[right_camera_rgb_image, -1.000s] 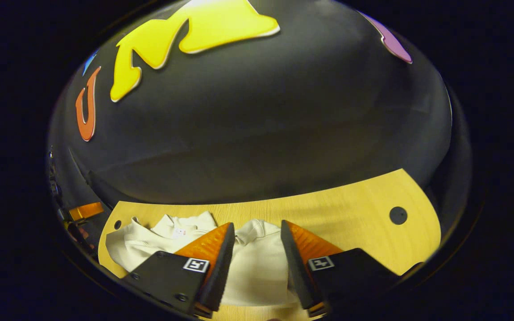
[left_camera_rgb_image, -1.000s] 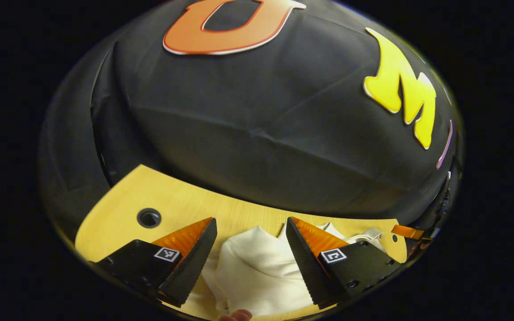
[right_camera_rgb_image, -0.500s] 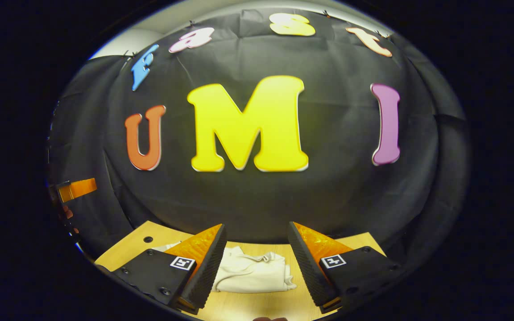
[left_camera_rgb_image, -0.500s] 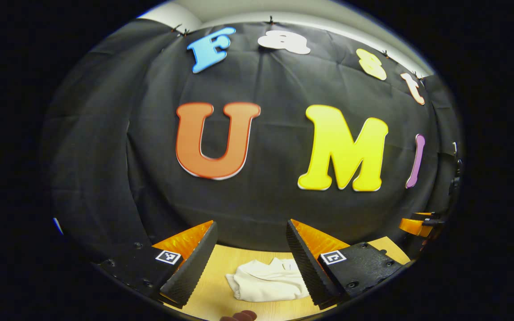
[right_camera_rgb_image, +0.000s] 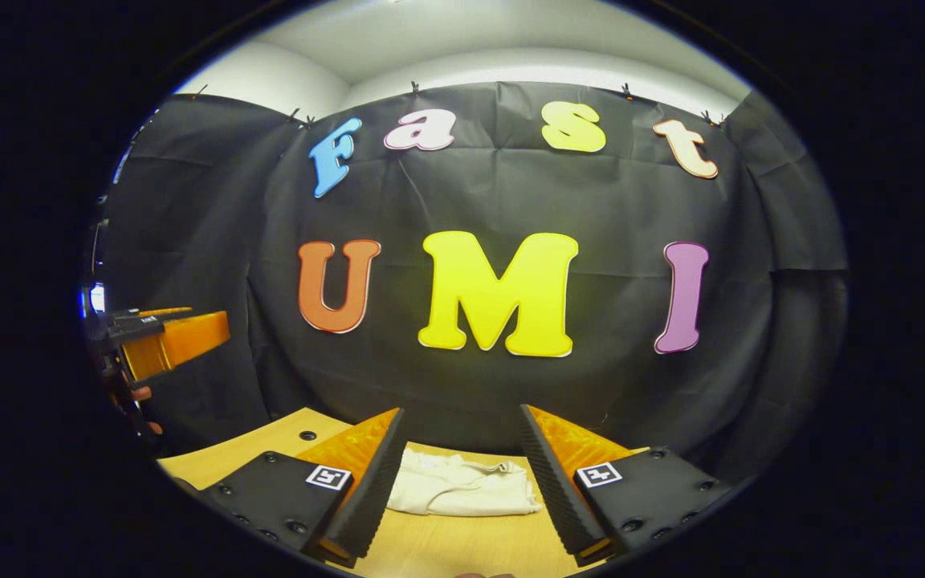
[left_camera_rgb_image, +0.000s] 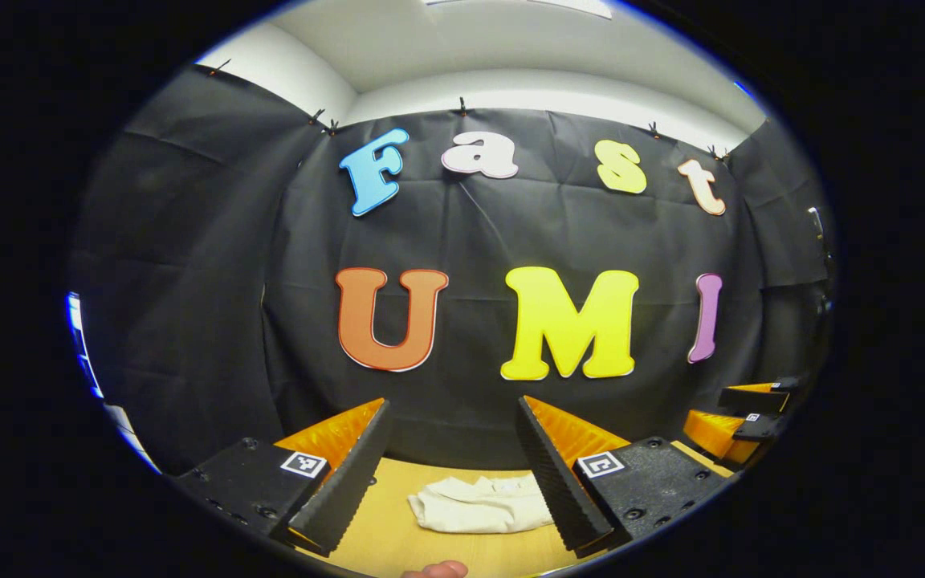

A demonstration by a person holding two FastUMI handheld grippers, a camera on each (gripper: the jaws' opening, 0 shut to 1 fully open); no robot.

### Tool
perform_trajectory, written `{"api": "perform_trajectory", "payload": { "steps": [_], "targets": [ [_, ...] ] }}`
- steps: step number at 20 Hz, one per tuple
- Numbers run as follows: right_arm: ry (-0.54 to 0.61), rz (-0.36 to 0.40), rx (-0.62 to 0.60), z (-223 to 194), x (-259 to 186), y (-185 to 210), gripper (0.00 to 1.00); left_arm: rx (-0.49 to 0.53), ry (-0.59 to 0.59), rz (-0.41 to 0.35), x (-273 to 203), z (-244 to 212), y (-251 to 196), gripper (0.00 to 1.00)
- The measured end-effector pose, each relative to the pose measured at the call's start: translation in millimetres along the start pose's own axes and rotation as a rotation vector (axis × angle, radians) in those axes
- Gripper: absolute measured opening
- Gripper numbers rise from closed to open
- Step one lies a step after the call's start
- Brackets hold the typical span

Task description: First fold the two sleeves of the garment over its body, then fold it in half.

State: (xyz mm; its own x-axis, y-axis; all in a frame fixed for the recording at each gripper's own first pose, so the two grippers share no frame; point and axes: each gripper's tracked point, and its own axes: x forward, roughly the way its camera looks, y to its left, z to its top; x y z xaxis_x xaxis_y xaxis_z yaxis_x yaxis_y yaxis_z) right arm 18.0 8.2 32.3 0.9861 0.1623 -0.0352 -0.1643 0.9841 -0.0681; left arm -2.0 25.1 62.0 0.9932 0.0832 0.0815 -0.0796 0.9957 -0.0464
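cream-white cloth garment (left_camera_rgb_image: pixel 482 504) folded into a small bundle, lying flat on the light wooden bench (left_camera_rgb_image: pixel 398 534), left tool (left_camera_rgb_image: pixel 453 466) up off it with fingers spread wide and empty, right tool (right_camera_rgb_image: pixel 461 474) same deal, gaping and holding nothing

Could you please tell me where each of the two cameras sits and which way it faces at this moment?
Left gripper view: rides on the left gripper, open, looking level over the wooden table at the folded cream garment and booth wall; a fingertip shows at the bottom edge.
Right gripper view: rides on the right gripper, open, facing the same way.
Shared: garment, table; each view catches the other gripper at its edge.
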Motion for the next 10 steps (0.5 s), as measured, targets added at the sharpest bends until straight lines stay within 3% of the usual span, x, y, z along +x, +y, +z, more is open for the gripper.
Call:
{"api": "perform_trajectory", "payload": {
  "steps": [1, 2, 3, 4, 5, 6, 10],
  "targets": [
    [-0.005, 0.002, -0.015, -2.0, -10.7, 4.1, 0.86, 0.034, -0.009, 0.002, -8.2, -1.3, 0.5, 0.97],
    [-0.013, -0.004, -0.038, -2.8, -18.5, 6.4, 0.86, 0.056, -0.018, 0.005, -13.0, 0.8, 1.4, 0.87],
    [-0.023, -0.016, -0.05, -2.6, -24.9, 5.4, 0.86, 0.066, -0.024, 0.007, -17.0, 1.3, 0.4, 0.97],
    [-0.033, -0.019, -0.042, -2.0, -28.6, 5.7, 0.84, 0.067, -0.025, 0.009, -19.6, 1.3, -2.1, 0.97],
    [-0.04, -0.021, -0.024, -1.0, -30.7, 8.7, 0.84, 0.054, -0.02, 0.012, -21.2, 0.7, -3.0, 0.87],
    [-0.038, -0.028, -0.016, -1.6, -30.7, 6.9, 0.86, 0.039, -0.016, 0.008, -25.2, -0.3, -4.4, 0.97],
    [-0.031, -0.04, 0.013, -2.9, -29.9, -3.0, 0.87, 0.041, 0.0, -0.004, -25.5, -5.8, -7.4, 0.97]
  ]
}}
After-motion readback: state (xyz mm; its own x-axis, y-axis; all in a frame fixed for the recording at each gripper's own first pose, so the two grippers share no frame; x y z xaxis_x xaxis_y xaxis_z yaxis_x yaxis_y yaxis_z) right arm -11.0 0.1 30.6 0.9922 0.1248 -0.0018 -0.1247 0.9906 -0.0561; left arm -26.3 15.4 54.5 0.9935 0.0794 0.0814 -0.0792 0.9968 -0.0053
